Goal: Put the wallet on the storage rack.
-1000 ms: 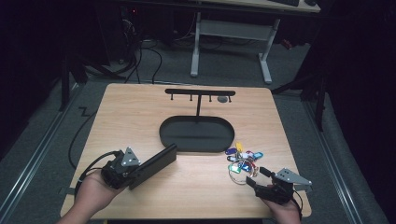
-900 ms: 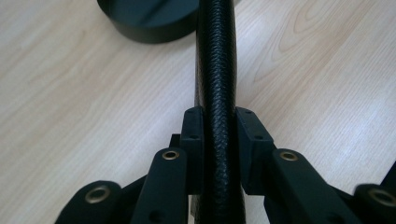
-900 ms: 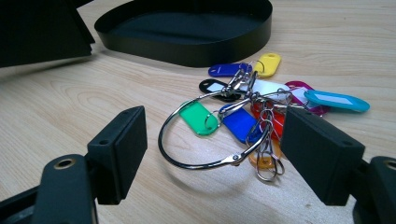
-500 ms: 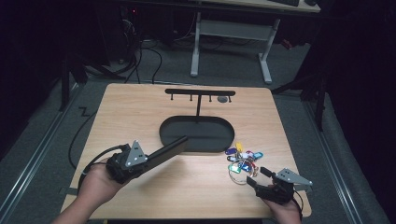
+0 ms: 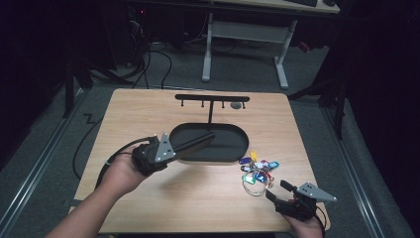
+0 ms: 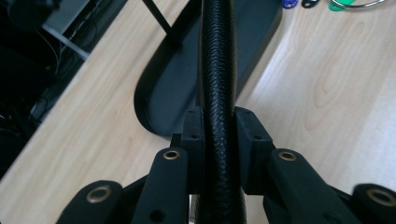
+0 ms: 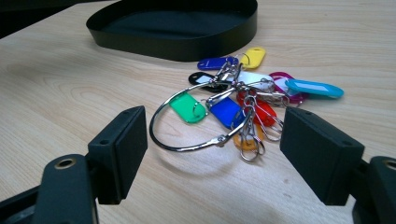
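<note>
We take the shallow black oval tray (image 5: pixel 233 148) in the middle of the pale wooden table (image 5: pixel 148 114) as our landmark. To the left of the tray, a hand (image 5: pixel 121 171) holds the left gripper (image 5: pixel 198 142) above the table, its long end reaching over the tray's left rim. In the left gripper view, its jaws are pressed onto a long black object with a woven, leather-like texture (image 6: pixel 217 93), pinching it from both sides; the object runs straight ahead over the tray's near edge (image 6: pixel 159 112). We cannot tell what kind of thing this black object is.

Behind the tray, a thin black post rises from its far side and carries a black crossbar with small hooks (image 5: pixel 212 98), one of which seems to hold something small and grey that we cannot make out.

Just right of the tray's near right end, a bunch of coloured plastic key tags on a silver metal ring (image 5: pixel 257 171) lies flat on the table, close to the tray but apart from it. In the right gripper view we see green, blue, red, yellow, white, pink and light-blue tags (image 7: pixel 233 100) chained to the ring.

Further right and nearer the table's front edge than the tray, the right gripper (image 5: pixel 277 191) sits low, pointing at the bunch. Its jaws stand spread wide, with the ring between and beyond them, untouched.
</note>
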The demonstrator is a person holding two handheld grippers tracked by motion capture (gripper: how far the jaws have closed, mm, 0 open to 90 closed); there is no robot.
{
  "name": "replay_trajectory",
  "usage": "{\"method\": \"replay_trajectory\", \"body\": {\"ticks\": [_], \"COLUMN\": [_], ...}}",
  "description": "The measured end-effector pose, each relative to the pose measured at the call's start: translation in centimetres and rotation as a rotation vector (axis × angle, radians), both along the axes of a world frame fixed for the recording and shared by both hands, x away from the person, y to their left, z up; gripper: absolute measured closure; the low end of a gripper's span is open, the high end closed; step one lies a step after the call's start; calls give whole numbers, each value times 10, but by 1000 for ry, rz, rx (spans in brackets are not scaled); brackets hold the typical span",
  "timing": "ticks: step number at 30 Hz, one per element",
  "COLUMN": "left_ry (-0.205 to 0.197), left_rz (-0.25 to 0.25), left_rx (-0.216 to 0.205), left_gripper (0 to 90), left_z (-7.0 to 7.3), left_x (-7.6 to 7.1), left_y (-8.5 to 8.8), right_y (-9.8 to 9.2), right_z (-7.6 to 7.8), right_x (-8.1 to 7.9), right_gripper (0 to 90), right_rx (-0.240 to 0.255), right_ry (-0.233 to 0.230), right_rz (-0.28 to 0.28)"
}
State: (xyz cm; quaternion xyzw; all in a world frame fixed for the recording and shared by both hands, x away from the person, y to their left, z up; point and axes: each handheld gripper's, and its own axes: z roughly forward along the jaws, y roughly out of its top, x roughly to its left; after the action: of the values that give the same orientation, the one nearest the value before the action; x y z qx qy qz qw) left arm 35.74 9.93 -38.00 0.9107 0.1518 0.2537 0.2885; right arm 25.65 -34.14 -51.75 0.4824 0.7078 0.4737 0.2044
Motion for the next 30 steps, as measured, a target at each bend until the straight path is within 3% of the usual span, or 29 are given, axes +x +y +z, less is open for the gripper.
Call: {"method": "replay_trajectory", "body": {"ticks": [5,16,22,30], "left_ry": [-35,-78,-67,-53], "left_rz": [-46,-90,-113,-130], "left_rx": [-4,9,-5,23], "left_gripper": [759,759,758,759], "left_z": [2,-2,-12,-29], "left_x": [18,50,68,87], "left_y": [-11,-33,-46,-66], "right_y": [-6,-11,-11,-10], "right_z": [0,-1,-1,0], "right_x": [-6,-11,-10,-11], "right_gripper": [235,236,236,236], "right_rx": [4,0,3,12], "right_ry": [7,2,5,2], "right_rz": [-19,-38,-36,-29]}}
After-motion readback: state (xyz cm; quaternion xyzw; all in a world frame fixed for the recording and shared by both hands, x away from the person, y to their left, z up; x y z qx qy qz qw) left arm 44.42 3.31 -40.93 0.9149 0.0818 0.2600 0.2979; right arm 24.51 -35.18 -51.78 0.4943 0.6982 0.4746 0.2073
